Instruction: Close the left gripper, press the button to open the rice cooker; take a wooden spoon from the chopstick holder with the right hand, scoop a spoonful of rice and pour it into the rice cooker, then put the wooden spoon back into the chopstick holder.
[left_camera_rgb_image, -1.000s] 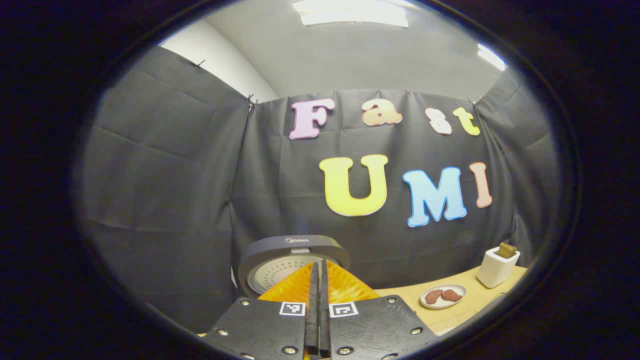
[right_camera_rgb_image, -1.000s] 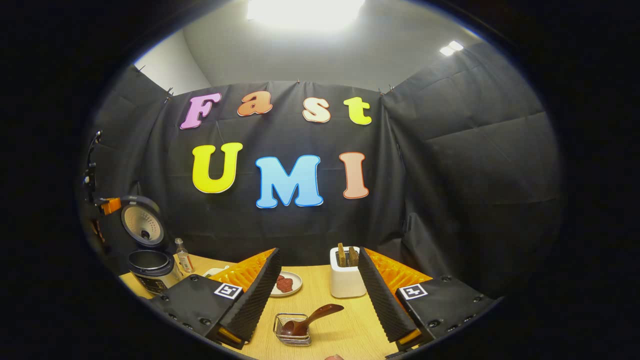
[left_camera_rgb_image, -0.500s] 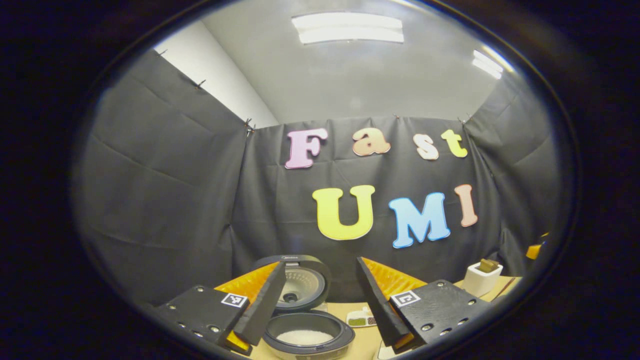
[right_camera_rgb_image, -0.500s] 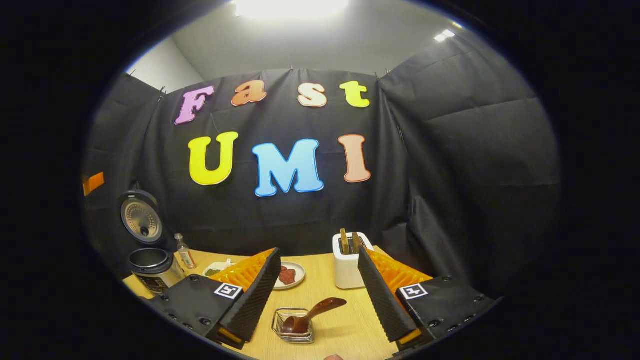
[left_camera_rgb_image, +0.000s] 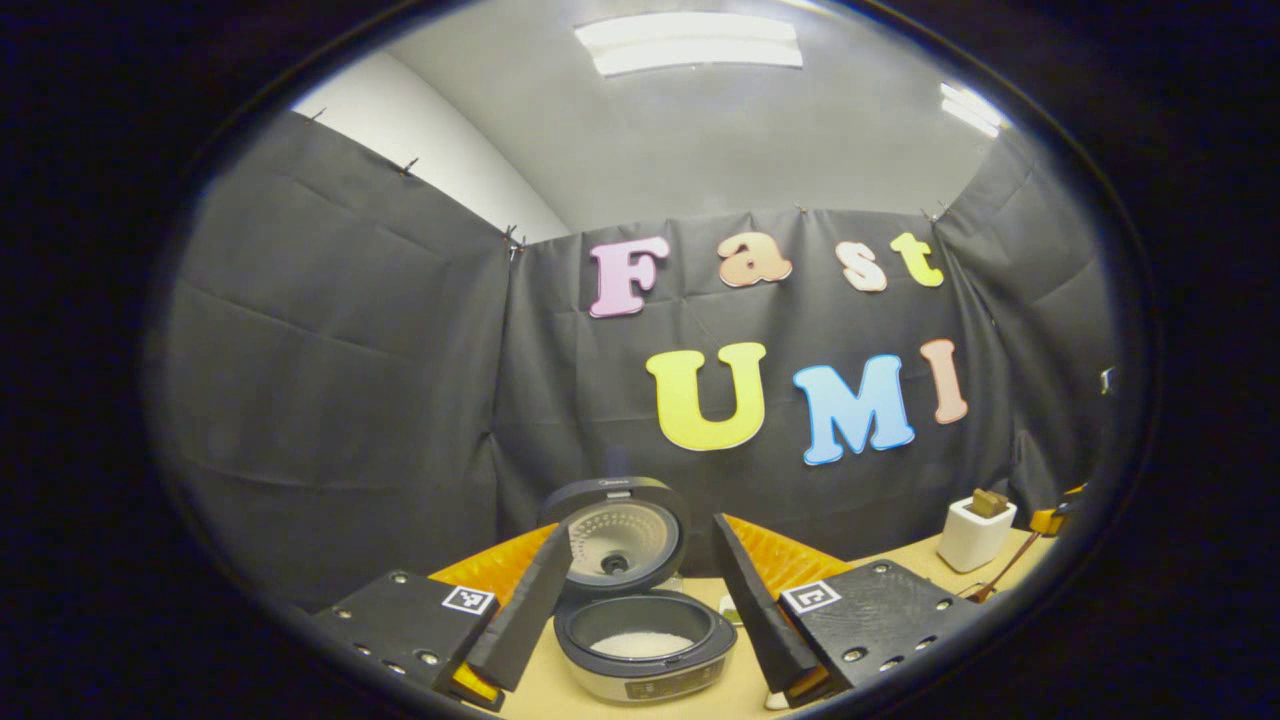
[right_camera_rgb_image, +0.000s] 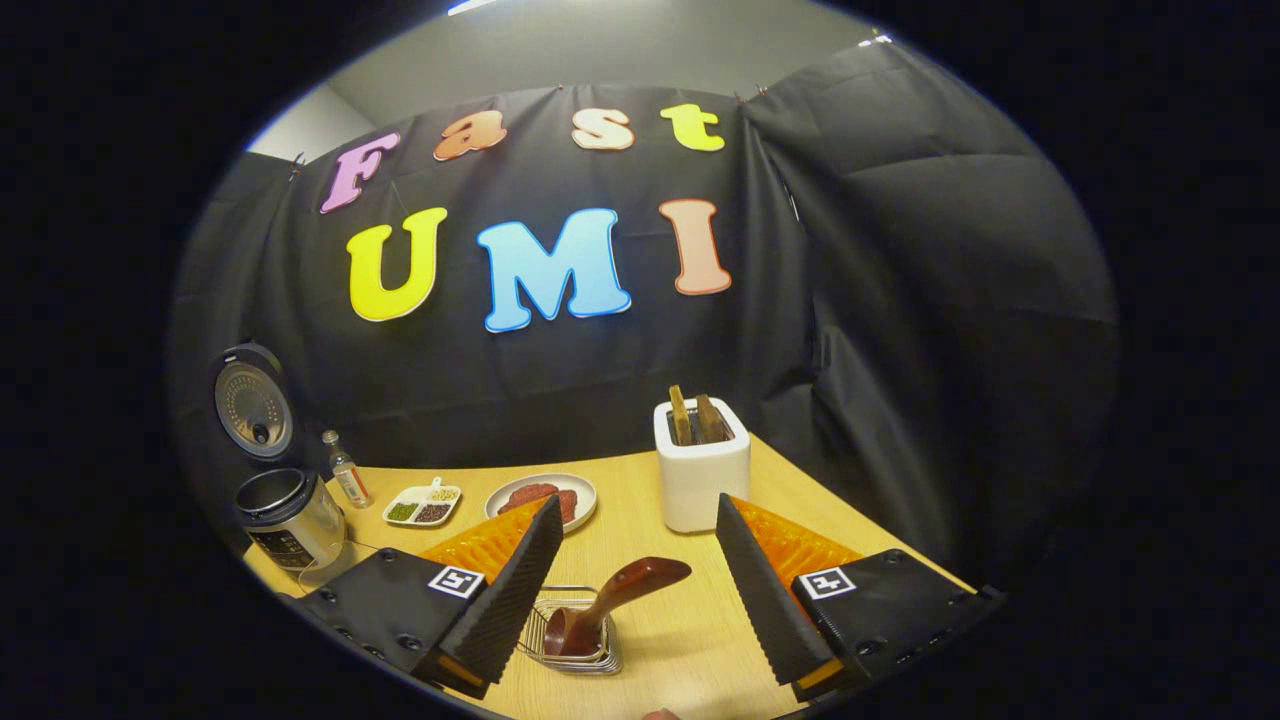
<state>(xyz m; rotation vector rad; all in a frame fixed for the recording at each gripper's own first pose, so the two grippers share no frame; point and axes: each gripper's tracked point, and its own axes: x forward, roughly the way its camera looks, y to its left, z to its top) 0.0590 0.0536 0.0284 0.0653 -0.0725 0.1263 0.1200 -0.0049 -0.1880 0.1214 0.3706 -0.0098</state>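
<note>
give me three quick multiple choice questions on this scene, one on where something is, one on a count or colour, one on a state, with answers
1. Where does the dark spoon sit?
A. in the wire basket
B. in the white holder
C. on the plate

2. How many wooden handles stick up from the white holder?
A. none
B. two
C. four

3. What state is the rice cooker in?
A. lid shut
B. lid open, pot holding rice
C. lid open, pot bare

Answers:
1. A: in the right gripper view the spoon's bowl rests in the basket, between that gripper's open fingers.
2. B: two brown tips show above the holder's rim in the right gripper view.
3. B: in the left gripper view the lid stands upright and white rice lies in the pot, seen between the left gripper's open fingers.
</note>
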